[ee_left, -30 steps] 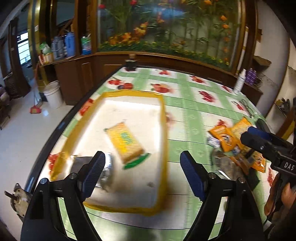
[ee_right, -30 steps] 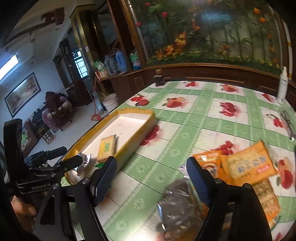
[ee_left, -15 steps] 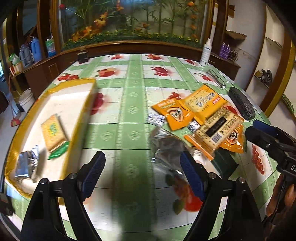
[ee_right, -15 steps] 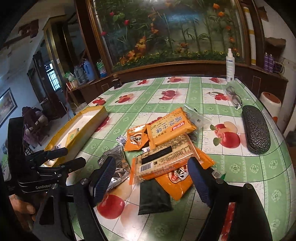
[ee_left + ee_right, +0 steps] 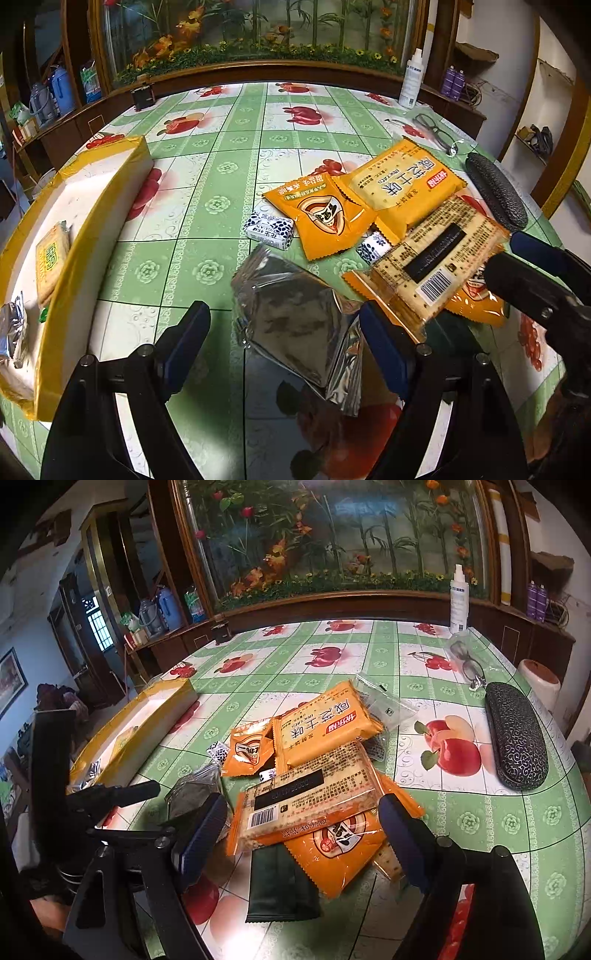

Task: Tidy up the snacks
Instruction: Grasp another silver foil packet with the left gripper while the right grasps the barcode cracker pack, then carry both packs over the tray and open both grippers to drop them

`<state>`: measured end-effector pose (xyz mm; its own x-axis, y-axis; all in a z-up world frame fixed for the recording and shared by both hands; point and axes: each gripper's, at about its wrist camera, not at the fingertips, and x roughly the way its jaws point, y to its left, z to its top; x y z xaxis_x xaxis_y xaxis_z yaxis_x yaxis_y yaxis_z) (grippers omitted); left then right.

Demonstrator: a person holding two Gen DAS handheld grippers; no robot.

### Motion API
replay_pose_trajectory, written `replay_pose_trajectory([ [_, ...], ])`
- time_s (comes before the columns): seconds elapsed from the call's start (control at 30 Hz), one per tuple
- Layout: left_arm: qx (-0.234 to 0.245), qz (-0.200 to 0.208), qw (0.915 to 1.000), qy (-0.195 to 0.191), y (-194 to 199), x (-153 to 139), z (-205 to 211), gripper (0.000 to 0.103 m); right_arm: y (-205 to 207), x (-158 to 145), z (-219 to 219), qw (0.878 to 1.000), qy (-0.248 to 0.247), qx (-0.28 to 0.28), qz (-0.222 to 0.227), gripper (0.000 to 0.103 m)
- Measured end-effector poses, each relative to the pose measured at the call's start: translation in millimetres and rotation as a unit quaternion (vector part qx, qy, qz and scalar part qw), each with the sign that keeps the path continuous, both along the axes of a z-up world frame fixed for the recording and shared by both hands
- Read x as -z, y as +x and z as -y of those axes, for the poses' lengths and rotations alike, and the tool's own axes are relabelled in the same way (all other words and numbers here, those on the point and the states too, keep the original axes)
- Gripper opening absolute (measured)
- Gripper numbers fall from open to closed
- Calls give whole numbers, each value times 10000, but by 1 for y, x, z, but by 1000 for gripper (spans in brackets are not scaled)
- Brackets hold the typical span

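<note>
The left gripper (image 5: 284, 343) stands wide over the crumpled silver packet (image 5: 295, 325) near the table's (image 5: 221, 177) front edge; its right pad sits just beside the foil, contact hard to tell. The right gripper (image 5: 306, 834) has jaws opening around a clear cracker pack (image 5: 306, 797) lying on an orange packet (image 5: 332, 853), half hidden beneath. A dark green sachet (image 5: 280, 886) lies under that. At the left edge, the yellow-rimmed tray (image 5: 96, 229) is cut off. A second ago the left view centred on that tray; it has since swung right to the snack pile.
</note>
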<state>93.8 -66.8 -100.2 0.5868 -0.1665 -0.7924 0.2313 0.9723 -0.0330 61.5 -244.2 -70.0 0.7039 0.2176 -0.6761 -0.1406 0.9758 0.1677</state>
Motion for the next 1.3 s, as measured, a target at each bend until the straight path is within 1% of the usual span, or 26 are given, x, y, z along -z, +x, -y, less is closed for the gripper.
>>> replay_pose_trajectory([
  [0.07,-94,-65,9998,139,6,5,1,84,2,-1,2,10000,83,-28,6,86],
  [0.3,-320,-192,9993,52,17,8,-28,85,22,8,6,9996,229,-137,-114,87],
  [0.33,-337,-204,9992,43,17,8,-33,85,25,10,7,9987,404,-236,-201,87],
  [0.4,-385,-229,9990,13,17,8,-41,85,26,13,4,9927,911,-648,-443,87],
  [0.43,-405,-231,9989,9,17,9,-44,85,23,13,0,9885,1102,-899,-506,87],
  [0.47,-405,-239,9989,-14,16,9,-47,85,19,12,-2,9871,1167,-987,-468,87],
  [0.5,-410,-254,9988,-50,16,9,-49,85,16,10,-3,9905,1020,-827,-410,87],
  [0.53,-422,-270,9987,-83,16,10,-50,85,15,10,-4,9955,707,-496,-399,87],
  [0.57,-429,-285,9986,-107,16,10,-50,85,17,11,-5,9973,527,-261,-441,88],
  [0.63,-420,-305,9986,-79,17,11,-49,85,23,15,-7,9966,620,-131,-530,88],
  [0.67,-418,-300,9987,-29,16,12,-48,84,26,17,-11,9968,573,-35,-562,87],
  [0.73,-419,-279,9987,50,16,12,-47,84,33,19,-24,9978,294,130,-574,89],
  [0.77,-432,-268,9987,47,15,12,-48,84,38,20,-33,9982,64,226,-558,89],
  [0.87,-486,-240,9985,38,14,13,-49,84,57,29,-50,9958,-493,515,-573,89],
  [0.93,-489,-227,9985,99,14,13,-48,84,69,34,-62,9911,-1018,658,-548,89],
  [1.0,-515,-212,9983,148,15,14,-48,84,77,38,-68,9872,-1359,627,-557,88],
  [1.03,-524,-208,9983,175,15,14,-48,84,78,41,-72,9839,-1593,568,-585,84],
  [1.07,-530,-209,9982,203,16,15,-48,84,77,42,-73,9823,-1711,514,-560,81],
  [1.13,-536,-223,9981,207,18,15,-49,85,72,42,-72,9775,-1991,461,-527,78],
  [1.17,-531,-228,9981,214,18,15,-50,85,70,41,-72,9762,-2063,409,-533,71],
  [1.23,-498,-228,9983,204,19,15,-51,85,65,40,-68,9762,-2086,343,-476,65],
  [1.3,-454,-157,9987,186,17,13,-52,75,60,38,-63,9786,-1994,251,-439,60],
])
